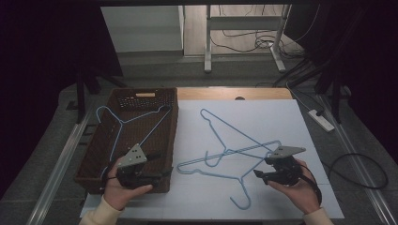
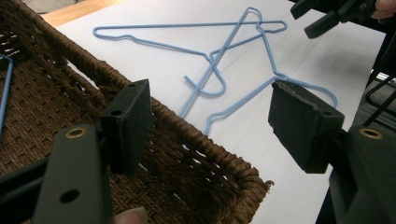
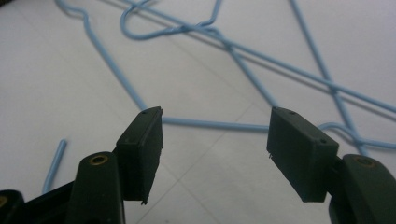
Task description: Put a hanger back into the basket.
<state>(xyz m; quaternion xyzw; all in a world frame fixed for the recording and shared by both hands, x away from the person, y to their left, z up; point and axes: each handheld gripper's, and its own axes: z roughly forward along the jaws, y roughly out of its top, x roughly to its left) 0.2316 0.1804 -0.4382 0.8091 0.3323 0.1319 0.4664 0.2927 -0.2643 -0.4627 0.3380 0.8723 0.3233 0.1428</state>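
Lab: dark curtains (image 1: 42, 56), floor cables (image 1: 263, 42)

The right gripper (image 1: 263, 174) is hovering open-jawed just beside two crossed blue hangers (image 1: 230, 157); the left gripper (image 1: 164, 172) is hanging over the wicker basket (image 1: 101, 140).

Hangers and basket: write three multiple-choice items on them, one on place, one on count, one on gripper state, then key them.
1. Where does the hanger nearest the left gripper lie?
A. in the basket
B. on the floor
C. on a rack

2. How many blue hangers lie on the white sheet?
A. none
B. two
C. five

3. How do the right gripper's jaws stand?
A. clamped on a hanger
B. clamped on the basket rim
C. apart, with nothing pressed between them

Key: 1 A, one blue hanger rests inside the woven basket. 2 B, two crossed hangers lie there. 3 C, the right gripper view shows daylight between the pads above the wire.
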